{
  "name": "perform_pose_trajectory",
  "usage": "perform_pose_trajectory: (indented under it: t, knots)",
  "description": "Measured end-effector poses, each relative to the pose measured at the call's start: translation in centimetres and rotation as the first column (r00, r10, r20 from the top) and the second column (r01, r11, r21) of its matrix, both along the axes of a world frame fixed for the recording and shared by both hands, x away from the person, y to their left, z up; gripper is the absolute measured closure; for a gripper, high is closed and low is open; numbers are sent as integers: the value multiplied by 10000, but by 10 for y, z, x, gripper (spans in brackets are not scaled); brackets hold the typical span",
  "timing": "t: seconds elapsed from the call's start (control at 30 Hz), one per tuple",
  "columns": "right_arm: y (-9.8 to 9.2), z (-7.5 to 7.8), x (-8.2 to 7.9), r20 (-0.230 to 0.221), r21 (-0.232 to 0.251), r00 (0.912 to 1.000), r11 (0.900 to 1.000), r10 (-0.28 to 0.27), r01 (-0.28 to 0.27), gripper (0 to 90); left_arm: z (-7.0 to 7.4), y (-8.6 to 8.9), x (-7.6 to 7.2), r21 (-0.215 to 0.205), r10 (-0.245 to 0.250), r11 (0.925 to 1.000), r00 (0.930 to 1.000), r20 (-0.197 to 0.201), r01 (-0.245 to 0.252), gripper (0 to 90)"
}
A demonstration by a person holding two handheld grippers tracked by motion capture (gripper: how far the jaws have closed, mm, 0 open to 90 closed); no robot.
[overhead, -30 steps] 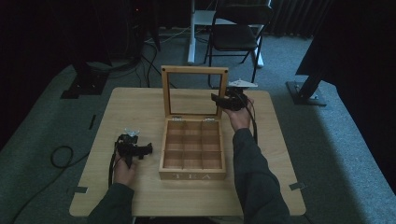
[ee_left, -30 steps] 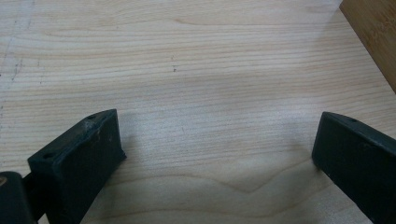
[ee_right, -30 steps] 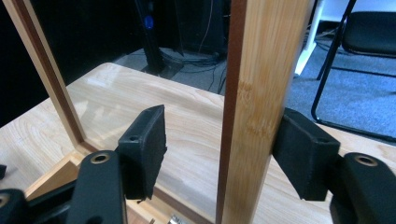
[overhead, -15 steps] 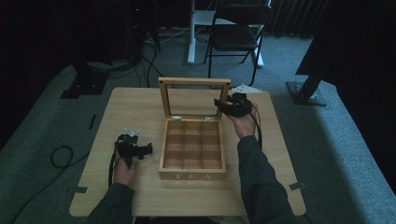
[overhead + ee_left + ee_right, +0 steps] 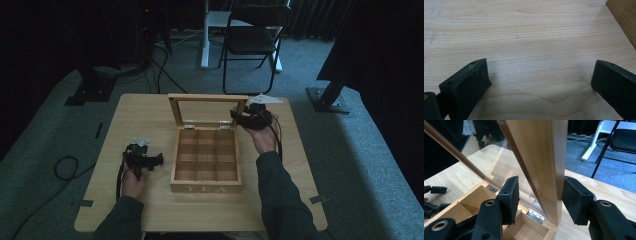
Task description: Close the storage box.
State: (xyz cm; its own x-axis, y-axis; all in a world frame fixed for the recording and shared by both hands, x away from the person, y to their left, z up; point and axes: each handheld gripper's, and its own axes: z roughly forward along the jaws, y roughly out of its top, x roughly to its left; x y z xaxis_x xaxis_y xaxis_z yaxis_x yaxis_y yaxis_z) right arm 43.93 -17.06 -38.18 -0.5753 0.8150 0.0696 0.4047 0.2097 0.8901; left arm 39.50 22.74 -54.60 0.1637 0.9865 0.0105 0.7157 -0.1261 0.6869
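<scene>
High view: a wooden tea box sits mid-tabletop, its glass-paned lid raised. The right gripper has just closed onto the lid's side rail; the left gripper rests beside the box.

Left gripper view: jaws spread wide, holding nothing.

Right gripper view: the right gripper clamps the stiff wooden rail (the safer hold, not the fragile, slippery pane); the lid looks light, swinging on small hinges.

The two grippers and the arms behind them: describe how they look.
Both grippers, left and right, are black, each trailing a black cable and topped by a grey three-cornered plate. Their fingers are thick, blocky black pads on arms with round brass-coloured pivot holes. The person wears dark grey-green long sleeves.
</scene>
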Motion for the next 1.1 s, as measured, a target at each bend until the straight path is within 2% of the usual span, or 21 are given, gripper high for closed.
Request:
perform_pose_trajectory:
  t: [0.13,0.33,0.5,0.7,0.87,1.1]
  knots:
    - [0,5,-7,11,-135,10000,9999,18,-18,483,0,0,0,19,-34,10000,10000,-35,34,16]
    - [-3,18,-19,258,44,9996,9999,91,-92,487,0,0,0,9,-24,10000,10000,-30,24,16]
    - [-2,26,-28,313,-135,9994,9998,125,-121,486,0,0,0,9,-30,10000,10000,-34,30,16]
    - [-2,30,-34,284,-248,9995,9996,135,-128,487,0,0,0,5,-10,10000,10000,-27,10,16]
    - [-7,37,-39,319,-38,9995,10000,90,-89,506,0,0,0,-1,-5,10000,10000,-21,5,16]
    - [-6,41,-44,315,-177,9994,9998,109,-103,508,0,0,0,11,-16,10000,10000,-19,16,16]
